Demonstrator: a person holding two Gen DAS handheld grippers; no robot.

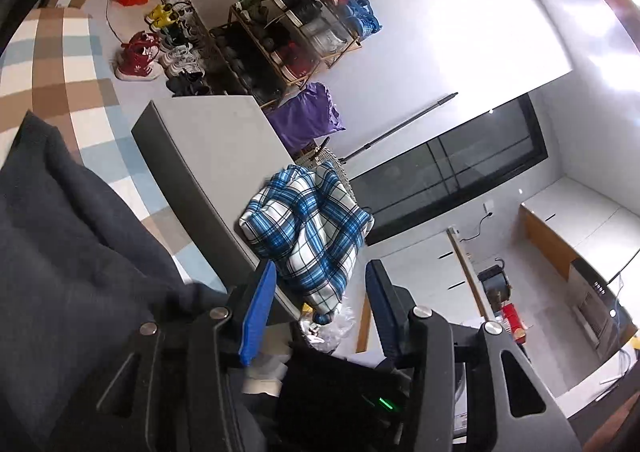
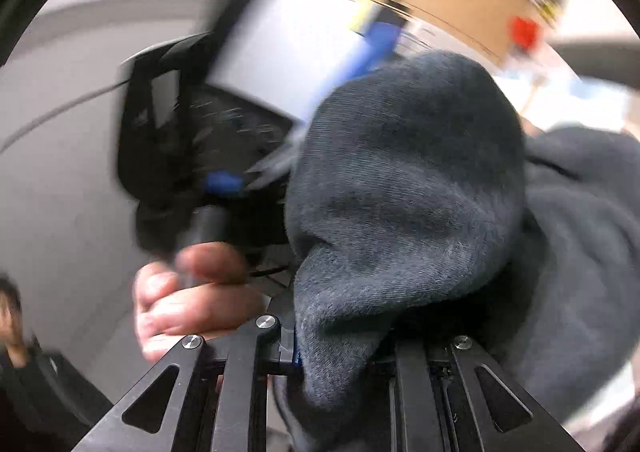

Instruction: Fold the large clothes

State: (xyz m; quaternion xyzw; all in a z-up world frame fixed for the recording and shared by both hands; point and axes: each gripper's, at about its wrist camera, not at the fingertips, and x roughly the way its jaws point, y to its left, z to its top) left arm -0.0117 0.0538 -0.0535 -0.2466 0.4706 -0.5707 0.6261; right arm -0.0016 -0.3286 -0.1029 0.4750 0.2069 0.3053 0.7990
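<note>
Two tools | left hand-held gripper [image 1: 320,276] gaping, empty | right hand-held gripper [image 2: 340,348] clamped on dark sweater [image 2: 400,192] | thick, floppy knit: you'd pinch hems, not bunched middle.

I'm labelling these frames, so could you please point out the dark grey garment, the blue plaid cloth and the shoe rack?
dark grey garment [image 2: 404,188]: right wrist view, on the bulging fold above the gripper.
blue plaid cloth [image 1: 308,224]: left wrist view, middle of the bundle.
shoe rack [image 1: 280,36]: left wrist view, on its middle shelves.
</note>
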